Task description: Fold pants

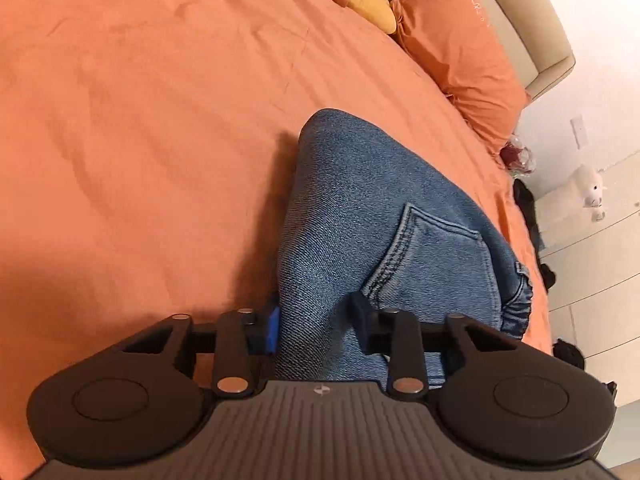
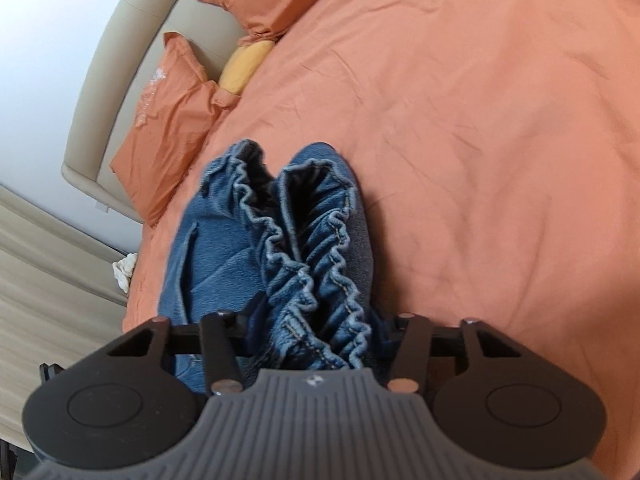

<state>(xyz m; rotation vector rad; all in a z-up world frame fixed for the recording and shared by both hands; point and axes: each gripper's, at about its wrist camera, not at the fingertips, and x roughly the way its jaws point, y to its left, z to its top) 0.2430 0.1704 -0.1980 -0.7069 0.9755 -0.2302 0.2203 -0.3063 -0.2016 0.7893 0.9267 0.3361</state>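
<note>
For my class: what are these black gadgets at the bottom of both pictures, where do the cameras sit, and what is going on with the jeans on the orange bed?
Each black gadget is a hand-held two-finger gripper with a wide-angle camera looking along its fingers; a person holds one in each hand. One picture comes from the left gripper, the other from the right gripper. On the orange bedspread lie blue jeans, with pillows by the headboard. The left gripper is closed on a denim fold near the back pocket; the right clamps the gathered elastic waistband. Folding looks underway.
</note>
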